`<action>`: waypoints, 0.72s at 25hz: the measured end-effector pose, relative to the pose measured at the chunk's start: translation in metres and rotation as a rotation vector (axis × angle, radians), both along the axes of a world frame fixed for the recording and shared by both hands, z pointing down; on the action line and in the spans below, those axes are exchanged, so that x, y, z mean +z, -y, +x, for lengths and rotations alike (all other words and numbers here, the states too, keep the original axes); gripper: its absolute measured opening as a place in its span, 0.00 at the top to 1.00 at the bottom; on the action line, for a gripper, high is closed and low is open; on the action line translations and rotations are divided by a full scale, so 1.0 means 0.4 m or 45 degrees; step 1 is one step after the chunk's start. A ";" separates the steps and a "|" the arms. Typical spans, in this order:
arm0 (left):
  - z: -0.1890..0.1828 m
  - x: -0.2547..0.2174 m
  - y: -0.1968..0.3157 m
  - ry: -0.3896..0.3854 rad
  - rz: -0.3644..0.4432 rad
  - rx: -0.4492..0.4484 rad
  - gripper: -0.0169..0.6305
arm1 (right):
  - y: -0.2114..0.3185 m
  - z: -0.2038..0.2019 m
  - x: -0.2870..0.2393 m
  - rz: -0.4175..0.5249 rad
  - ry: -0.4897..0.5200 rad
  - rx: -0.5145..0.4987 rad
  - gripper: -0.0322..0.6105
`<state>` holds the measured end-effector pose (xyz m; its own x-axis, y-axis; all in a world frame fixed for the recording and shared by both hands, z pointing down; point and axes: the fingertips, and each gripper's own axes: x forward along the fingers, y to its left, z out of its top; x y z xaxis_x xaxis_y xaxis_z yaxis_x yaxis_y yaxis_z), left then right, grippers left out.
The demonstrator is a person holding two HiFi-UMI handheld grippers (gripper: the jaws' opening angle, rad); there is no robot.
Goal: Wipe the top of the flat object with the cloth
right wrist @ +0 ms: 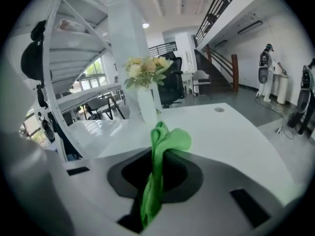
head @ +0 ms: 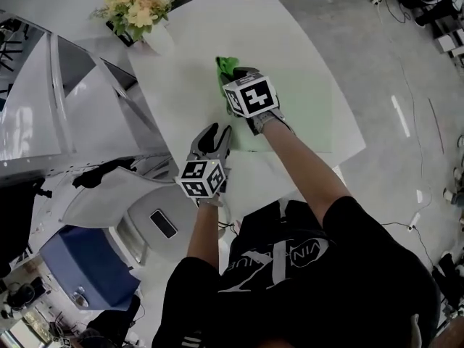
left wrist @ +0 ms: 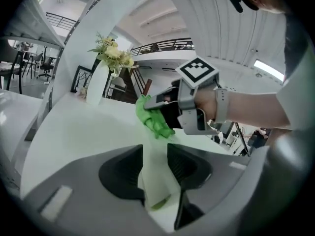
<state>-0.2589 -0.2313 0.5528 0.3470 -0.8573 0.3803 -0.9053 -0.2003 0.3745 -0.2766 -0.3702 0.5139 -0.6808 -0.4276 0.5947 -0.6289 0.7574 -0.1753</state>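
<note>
Flat object (head: 297, 114), a pale green sheet, lies flat on the white table (head: 188, 42), centre of the head view, running right and down from its upper-left corner. It looks roughly square, long axis not clear.

Right tongs (head: 233, 78) sit at that upper-left corner, clamped tight on the green cloth (head: 226, 67). In the right gripper view the cloth is bunched between the jaws and pokes out past the tips. Can't tell whether cloth is touching the sheet yet.

Left tongs (head: 214, 138) are at the sheet's lower-left corner, jaws spread wide. A pale edge shows between them in the left gripper view, likely the sheet's corner, and it doesn't look pinched.

Key relation: almost the whole sheet lies to the right of and below the cloth, so the wipe likely has to sweep that way. Right hand is the one with the cloth; left is placed to steady the corner.

Flower vase (head: 148, 13) stands upper left, well apart from the sheet.
</note>
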 end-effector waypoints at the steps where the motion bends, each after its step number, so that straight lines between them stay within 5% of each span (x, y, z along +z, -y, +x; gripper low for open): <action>1: 0.003 0.000 0.000 0.004 0.000 0.007 0.73 | 0.009 -0.010 0.009 0.010 -0.044 -0.004 0.89; 6: 0.015 0.000 -0.002 0.064 -0.005 0.010 0.77 | 0.012 -0.023 0.041 0.137 -0.298 -0.139 0.89; 18: 0.015 0.007 -0.005 -0.045 -0.072 -0.017 0.79 | 0.052 0.203 0.046 0.112 -0.300 0.084 0.90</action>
<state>-0.2528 -0.2294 0.5557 0.3497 -0.8395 0.4159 -0.8937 -0.1657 0.4170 -0.1952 -0.3911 0.5322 -0.4965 -0.5237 0.6922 -0.6934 0.7191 0.0467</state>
